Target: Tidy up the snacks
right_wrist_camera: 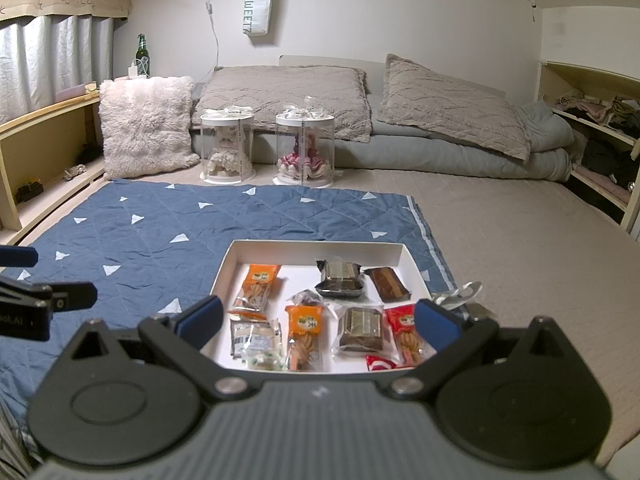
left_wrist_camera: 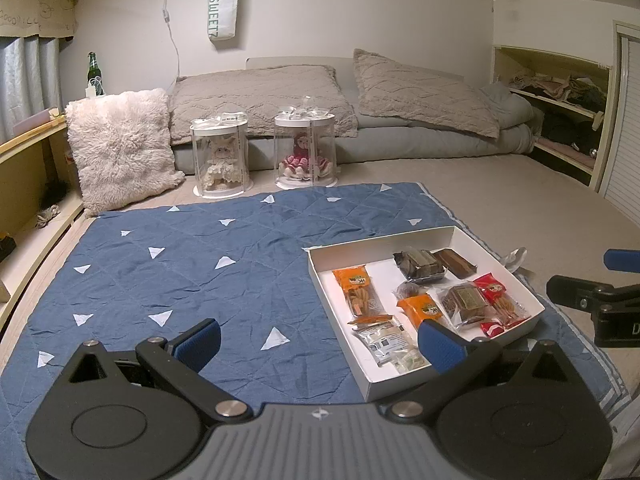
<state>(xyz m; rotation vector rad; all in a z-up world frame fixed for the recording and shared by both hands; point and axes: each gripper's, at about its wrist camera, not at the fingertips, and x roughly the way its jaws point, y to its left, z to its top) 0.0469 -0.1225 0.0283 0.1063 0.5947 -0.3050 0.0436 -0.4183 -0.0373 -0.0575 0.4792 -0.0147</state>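
A shallow white box [left_wrist_camera: 460, 236] [right_wrist_camera: 320, 245] lies on a blue quilted mat [left_wrist_camera: 180, 272] [right_wrist_camera: 152, 220] and holds several wrapped snacks. Among them are an orange packet [left_wrist_camera: 356, 288] [right_wrist_camera: 258, 286], a second orange packet [right_wrist_camera: 305, 332], dark wrapped cakes [left_wrist_camera: 420, 266] [right_wrist_camera: 340, 278], a brown bar [right_wrist_camera: 387, 283] and a red packet [left_wrist_camera: 498, 294] [right_wrist_camera: 404, 330]. My left gripper [left_wrist_camera: 320, 344] hangs open over the mat, just left of the box. My right gripper [right_wrist_camera: 318, 322] is open above the box's near edge. Neither holds anything.
Two clear cylinders with dolls [left_wrist_camera: 220, 156] [left_wrist_camera: 305, 150] stand beyond the mat. A fluffy cushion [left_wrist_camera: 120, 148] leans at the left. Grey pillows [right_wrist_camera: 280, 96] and folded bedding [right_wrist_camera: 540, 144] line the back wall. Shelves run along both sides. A crumpled clear wrapper [right_wrist_camera: 460, 294] lies right of the box.
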